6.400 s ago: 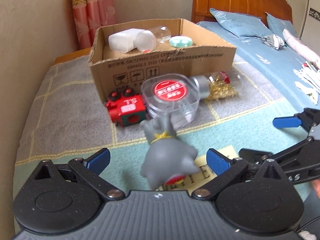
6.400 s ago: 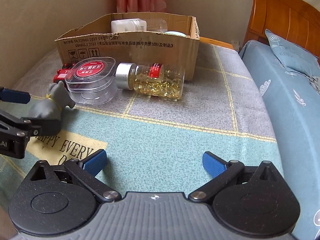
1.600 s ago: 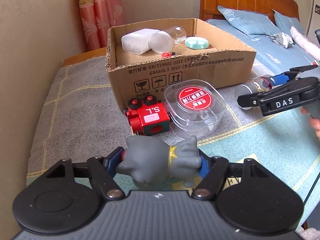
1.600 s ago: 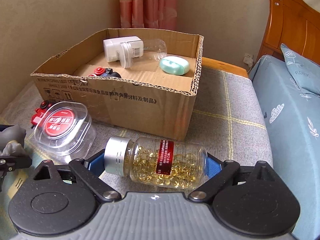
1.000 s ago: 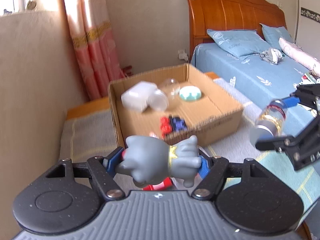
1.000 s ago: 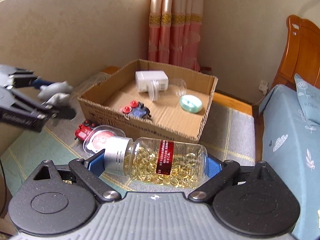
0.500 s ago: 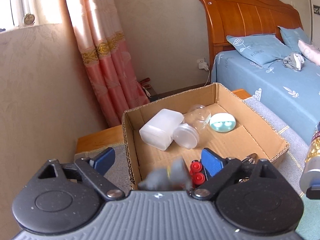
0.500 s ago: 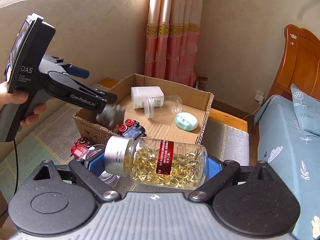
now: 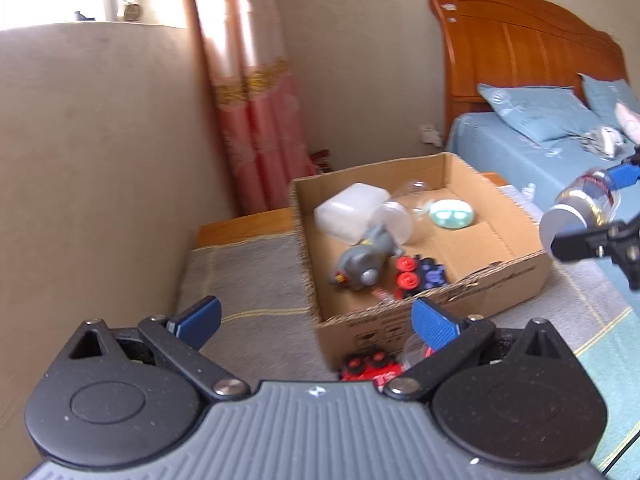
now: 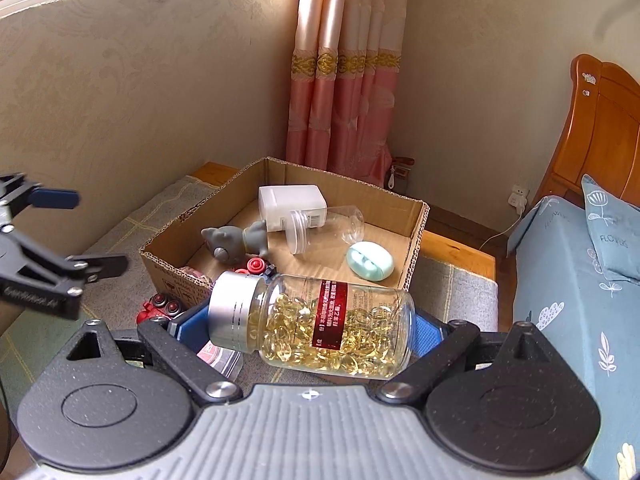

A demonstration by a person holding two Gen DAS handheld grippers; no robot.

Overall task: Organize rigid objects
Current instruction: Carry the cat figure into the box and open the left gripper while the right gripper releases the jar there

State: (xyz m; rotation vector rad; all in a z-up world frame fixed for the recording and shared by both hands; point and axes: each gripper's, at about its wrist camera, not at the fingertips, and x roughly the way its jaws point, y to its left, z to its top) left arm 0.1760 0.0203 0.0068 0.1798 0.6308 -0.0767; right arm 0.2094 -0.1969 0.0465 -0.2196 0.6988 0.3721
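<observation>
The grey toy figure [image 9: 364, 260] [image 10: 236, 242] lies on its side inside the open cardboard box [image 9: 460, 300] [image 10: 414, 240], beside a red-and-blue toy [image 9: 416, 274]. My left gripper [image 9: 316, 320] [image 10: 76, 232] hangs above and short of the box's near left corner. Its jaws are opening wide, with nothing between them. My right gripper [image 10: 308, 324] [image 9: 592, 216] is shut on a clear bottle of yellow capsules [image 10: 332, 322] with a silver cap, held sideways in the air in front of the box.
The box also holds a white container [image 9: 348, 216], a clear jar [image 10: 332, 224] and a mint case [image 10: 370, 262]. A red toy [image 9: 372, 364] and a clear red-lidded tub [image 10: 220, 356] lie outside its front wall. A wall stands left, a blue bed [image 10: 580, 300] right.
My left gripper opened and let go of the grey toy, which dropped into the box; the gripper then drew back. The right gripper kept its hold on the bottle.
</observation>
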